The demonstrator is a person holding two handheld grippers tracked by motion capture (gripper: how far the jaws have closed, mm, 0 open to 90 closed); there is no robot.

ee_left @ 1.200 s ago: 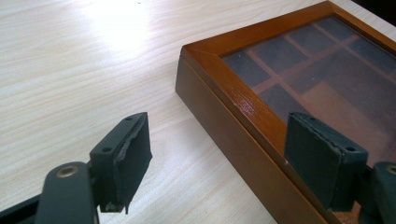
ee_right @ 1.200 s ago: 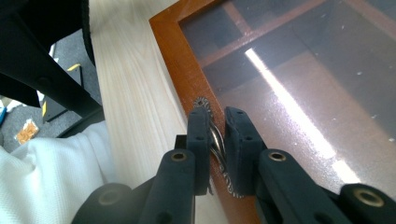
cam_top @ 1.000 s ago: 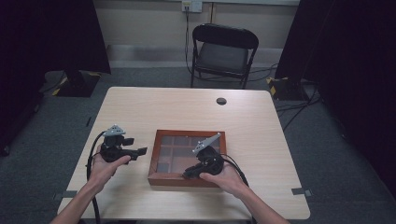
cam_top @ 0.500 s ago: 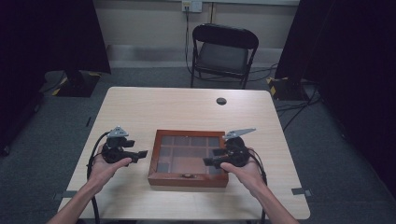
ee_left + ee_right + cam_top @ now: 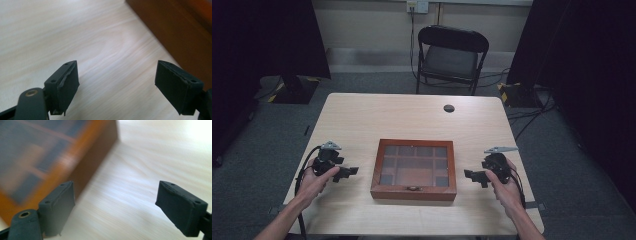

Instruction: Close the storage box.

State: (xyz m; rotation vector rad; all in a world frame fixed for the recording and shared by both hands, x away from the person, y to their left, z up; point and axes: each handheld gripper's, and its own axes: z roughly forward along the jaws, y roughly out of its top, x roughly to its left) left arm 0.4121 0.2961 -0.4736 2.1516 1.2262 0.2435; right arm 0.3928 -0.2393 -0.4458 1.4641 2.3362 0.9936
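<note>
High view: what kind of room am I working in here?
Probably a recording studio or lab set up for capture, not a home. A plain wooden table stands on grey carpet, dark curtains hang on both sides, a folding chair sits behind it, and cables trail across the floor.

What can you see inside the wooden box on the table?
Through the closed glass lid of the wooden box, dividers mark out several compartments. Whether they hold anything cannot be told; glare and the lid obscure them.
</note>
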